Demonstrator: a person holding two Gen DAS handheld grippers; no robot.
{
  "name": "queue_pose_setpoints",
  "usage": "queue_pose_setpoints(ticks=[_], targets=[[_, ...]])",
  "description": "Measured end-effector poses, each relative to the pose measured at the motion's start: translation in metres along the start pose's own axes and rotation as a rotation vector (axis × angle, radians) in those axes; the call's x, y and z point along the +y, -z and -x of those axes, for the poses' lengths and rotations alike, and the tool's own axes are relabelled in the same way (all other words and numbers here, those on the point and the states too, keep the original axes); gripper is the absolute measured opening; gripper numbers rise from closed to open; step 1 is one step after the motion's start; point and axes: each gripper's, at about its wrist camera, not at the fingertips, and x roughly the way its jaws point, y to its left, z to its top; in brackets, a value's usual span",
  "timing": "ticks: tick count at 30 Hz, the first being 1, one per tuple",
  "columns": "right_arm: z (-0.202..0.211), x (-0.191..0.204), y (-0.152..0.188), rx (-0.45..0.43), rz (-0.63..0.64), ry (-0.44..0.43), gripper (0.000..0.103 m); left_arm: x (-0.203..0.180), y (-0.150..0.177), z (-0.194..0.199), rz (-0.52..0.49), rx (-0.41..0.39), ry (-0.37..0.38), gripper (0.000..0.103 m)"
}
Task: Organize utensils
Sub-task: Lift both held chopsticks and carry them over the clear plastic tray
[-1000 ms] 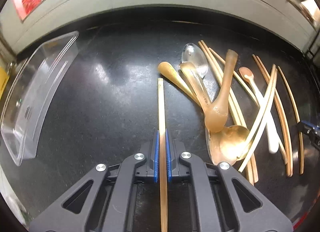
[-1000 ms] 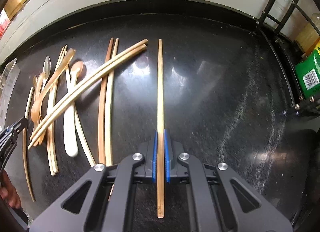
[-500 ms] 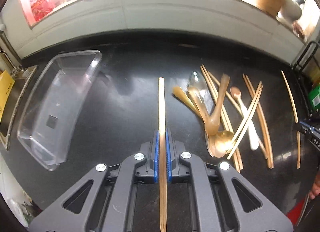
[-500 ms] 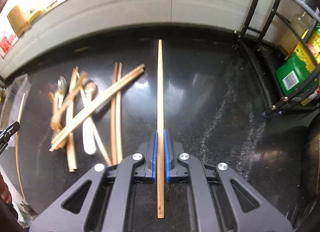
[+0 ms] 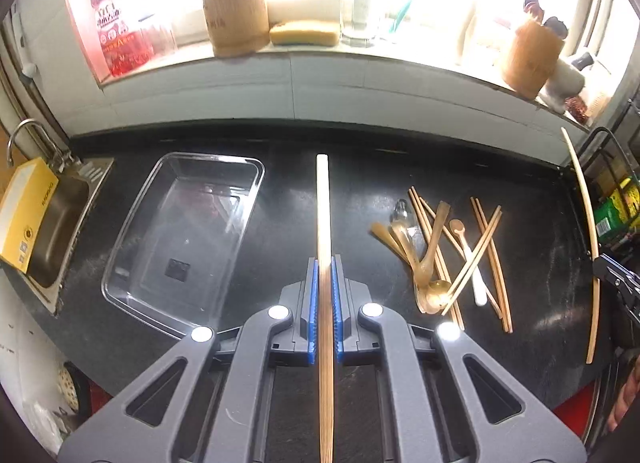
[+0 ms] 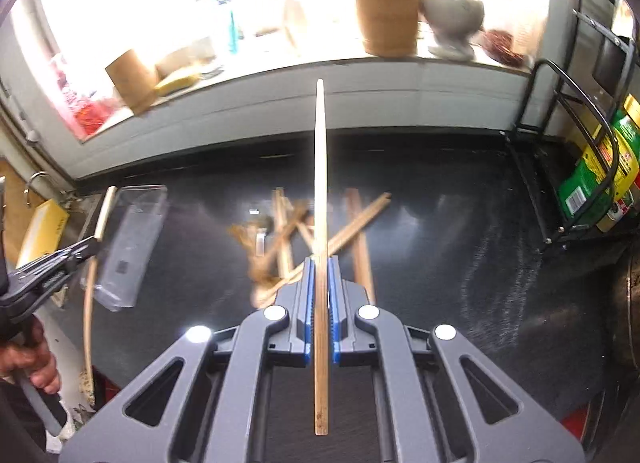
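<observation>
My left gripper is shut on a bamboo chopstick and holds it high above the black counter. My right gripper is shut on another chopstick, also raised. A pile of chopsticks and spoons lies on the counter right of the left gripper; it shows blurred in the right wrist view. A clear plastic tray lies on the left, empty. The right gripper's chopstick shows at the far right of the left view.
A steel sink with a yellow box is at the far left. A windowsill holds wooden holders, a sponge and bottles. A black wire rack with green packets stands at the right.
Both grippers have lifted their chopsticks well up from the counter and pulled back; the windowsill has come into view and the pile looks smaller.
</observation>
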Motion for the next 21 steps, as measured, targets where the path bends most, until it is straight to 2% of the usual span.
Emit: queue_pose_setpoints(ticks=[7,16,21], targets=[[0.020,0.038,0.010,-0.016,0.046,-0.015,0.007,0.012,0.005,0.010,-0.008,-0.013,0.019,0.006],[0.032,0.048,0.017,-0.031,0.061,-0.012,0.007,0.014,0.008,0.019,0.000,-0.038,0.030,0.006],[0.031,0.062,0.017,-0.029,0.083,-0.031,0.007,0.031,0.012,0.025,0.034,-0.048,0.017,0.006]])
